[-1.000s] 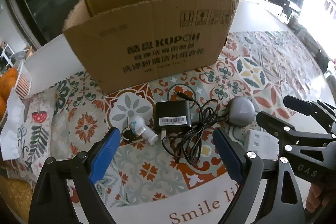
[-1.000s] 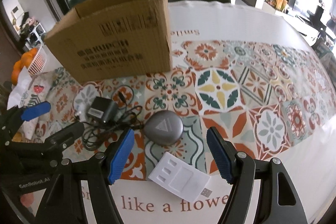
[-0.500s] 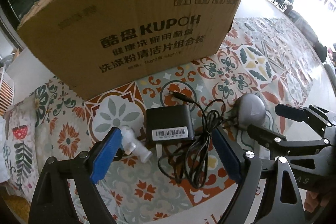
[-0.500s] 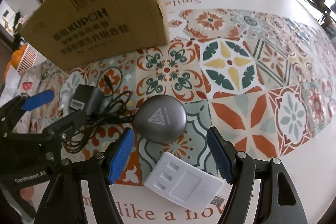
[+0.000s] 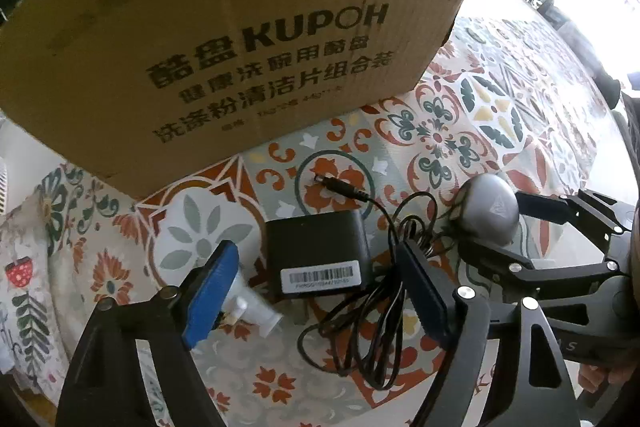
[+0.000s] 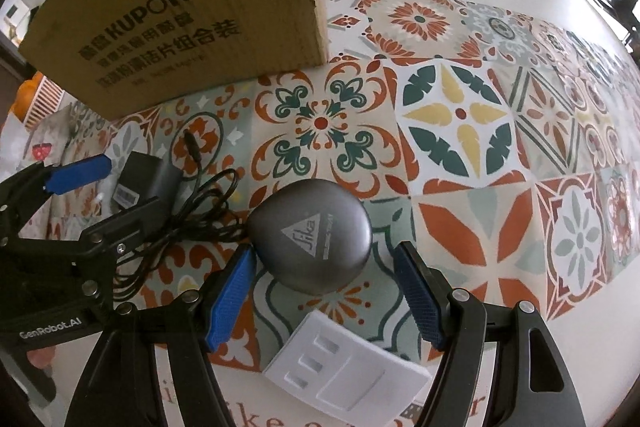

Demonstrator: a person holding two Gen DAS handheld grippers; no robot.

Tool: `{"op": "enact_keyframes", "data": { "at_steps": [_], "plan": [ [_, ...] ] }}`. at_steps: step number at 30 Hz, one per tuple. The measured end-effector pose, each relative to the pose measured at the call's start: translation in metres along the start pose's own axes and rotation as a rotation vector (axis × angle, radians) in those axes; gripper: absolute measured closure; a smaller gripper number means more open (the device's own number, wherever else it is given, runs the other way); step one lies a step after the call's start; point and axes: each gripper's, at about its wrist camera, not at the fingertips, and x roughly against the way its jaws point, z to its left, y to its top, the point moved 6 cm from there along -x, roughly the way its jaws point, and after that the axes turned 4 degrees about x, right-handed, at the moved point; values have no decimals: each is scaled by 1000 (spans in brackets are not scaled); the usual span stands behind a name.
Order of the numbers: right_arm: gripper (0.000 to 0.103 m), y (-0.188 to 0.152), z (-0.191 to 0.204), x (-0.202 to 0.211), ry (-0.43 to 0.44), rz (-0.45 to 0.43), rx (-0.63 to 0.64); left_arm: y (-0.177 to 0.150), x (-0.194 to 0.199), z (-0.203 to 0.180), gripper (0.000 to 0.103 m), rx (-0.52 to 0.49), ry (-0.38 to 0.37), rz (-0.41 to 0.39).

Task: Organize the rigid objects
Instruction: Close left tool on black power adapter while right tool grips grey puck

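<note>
The black rectangular power adapter with a barcode label (image 5: 318, 251) lies flat on the desk under a colourful tile-patterned cloth (image 6: 456, 131), between the blue pads of the left gripper (image 5: 316, 291). Its jaws stand apart and have just been closing; the pads flank the adapter but do not press on it. The adapter's thin black cord (image 5: 384, 299) lies in a loose tangle to its right, running under the gripper's right pad, with the barrel plug (image 5: 336, 185) lying towards the box. A small white plastic fitting (image 5: 250, 309) sits just beside the adapter, partly hidden behind the left pad.

The grey rounded pebble-shaped case with a triangular logo (image 6: 314, 233) rests right of the cord. The right gripper (image 6: 324, 293) has its jaws apart, the case just ahead of the pads and untouched. A flat white plastic tray with rectangular recesses (image 6: 344, 371) lies between the right gripper's arms, nearer the camera.

A large brown cardboard box printed KUPOH (image 5: 240, 39) stands close behind everything. A leaf-patterned cloth (image 5: 24, 267) lies at the far left.

Compared with a second ago, both grippers are lower and closer to the desk, the box fills more of each view, and the left pads now bracket the adapter more tightly.
</note>
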Motion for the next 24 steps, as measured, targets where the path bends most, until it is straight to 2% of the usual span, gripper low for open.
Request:
{"op": "enact_keyframes", "data": {
  "at_steps": [7, 11, 15, 20, 22, 23, 24],
  "plan": [
    [33, 7, -4, -2, -10, -32, 3, 15, -12, -10, 24, -7, -9, 14],
    [36, 8, -9, -1, -16, -44, 6, 14, -19, -16, 25, 5, -17, 19],
    [45, 8, -8, 2, -2, -57, -1, 13, -20, -14, 27, 21, -35, 28],
    [45, 9, -3, 1, -10, -64, -11, 11, -22, -9, 28, 32, -49, 35],
    [45, 8, -1, 1, -5, -69, -12, 10, -22, -8, 36, 41, -59, 31],
    [45, 8, 0, 2, 1, -71, -13, 9, -20, -7, 48, 43, -48, 34],
    [45, 7, 1, 1, 6, -72, -13, 8, -21, -6, 49, 44, -45, 40]
  ]
}}
